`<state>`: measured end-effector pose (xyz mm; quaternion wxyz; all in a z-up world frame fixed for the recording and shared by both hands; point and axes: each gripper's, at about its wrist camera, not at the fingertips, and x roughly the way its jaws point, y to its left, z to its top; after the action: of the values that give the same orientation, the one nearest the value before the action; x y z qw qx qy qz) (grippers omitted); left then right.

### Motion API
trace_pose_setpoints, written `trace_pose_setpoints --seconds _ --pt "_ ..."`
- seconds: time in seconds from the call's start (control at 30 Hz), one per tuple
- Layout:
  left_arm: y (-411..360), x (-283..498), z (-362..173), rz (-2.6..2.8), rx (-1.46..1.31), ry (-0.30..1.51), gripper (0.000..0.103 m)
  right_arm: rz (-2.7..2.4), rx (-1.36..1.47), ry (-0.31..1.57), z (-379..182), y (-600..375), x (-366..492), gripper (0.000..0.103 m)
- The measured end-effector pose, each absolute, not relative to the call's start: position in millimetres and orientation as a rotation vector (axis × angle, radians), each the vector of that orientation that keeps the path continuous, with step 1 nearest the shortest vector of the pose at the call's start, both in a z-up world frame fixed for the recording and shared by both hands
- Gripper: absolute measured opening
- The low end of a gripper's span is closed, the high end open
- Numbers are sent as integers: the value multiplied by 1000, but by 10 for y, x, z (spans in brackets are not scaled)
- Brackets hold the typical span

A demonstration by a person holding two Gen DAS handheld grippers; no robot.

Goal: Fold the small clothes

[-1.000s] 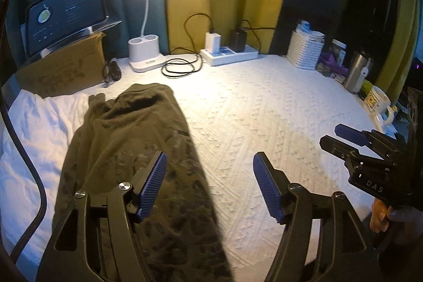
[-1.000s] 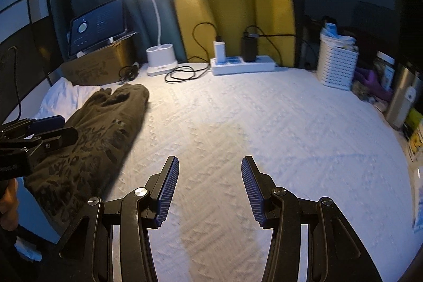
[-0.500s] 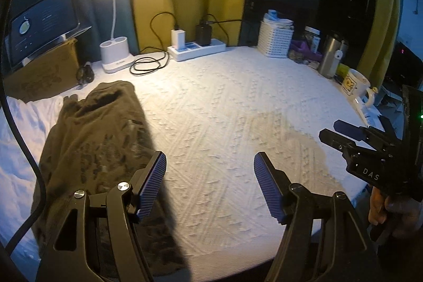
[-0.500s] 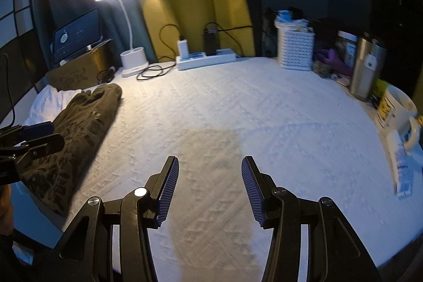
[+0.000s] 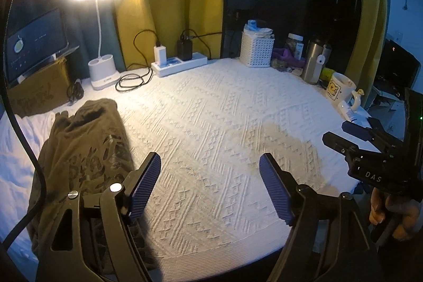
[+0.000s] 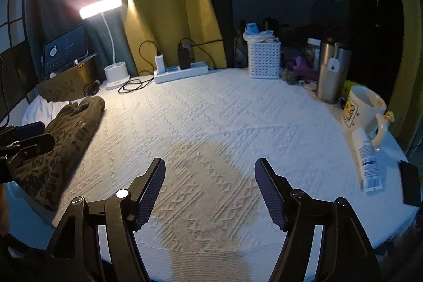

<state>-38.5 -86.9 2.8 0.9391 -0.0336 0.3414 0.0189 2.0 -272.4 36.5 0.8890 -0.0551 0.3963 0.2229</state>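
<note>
Since the earlier frames both grippers had slid rightward over the table, so the dark olive-green printed garment (image 5: pixel 84 149) had shifted from beneath the left gripper (image 5: pixel 210 186) toward the left edge of its view. The garment lay folded into a long strip on the near-left part of the white textured tablecloth (image 5: pixel 224 118), partly over a rumpled white cloth (image 5: pixel 18 139). The left gripper's left finger overlapped its near-right edge in the picture; whether it touched could not be told. Its jaws were opening, with only bare tablecloth between the blue pads. The right gripper (image 6: pixel 210 189) hung well right of the garment, over the cloth's middle, jaws likewise opening and empty. Farther off stood a lit white desk lamp (image 5: pixel 101 70), a white power strip (image 5: pixel 179 65) and a white lattice basket (image 5: pixel 256 49).
</note>
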Motion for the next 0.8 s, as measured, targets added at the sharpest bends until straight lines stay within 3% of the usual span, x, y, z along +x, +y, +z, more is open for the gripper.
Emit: trace_pose_setpoints --seconds 0.53,0.73,0.8 --pt "-946 -573 462 56 -57 526 82 431 -136 696 901 -2920 -46 76" --pt "-896 -665 627 90 -45 465 82 444 -136 645 1120 -2902 -91 82" --pt "-868 -709 668 100 -47 441 86 454 -139 631 1189 -2879 -104 82"
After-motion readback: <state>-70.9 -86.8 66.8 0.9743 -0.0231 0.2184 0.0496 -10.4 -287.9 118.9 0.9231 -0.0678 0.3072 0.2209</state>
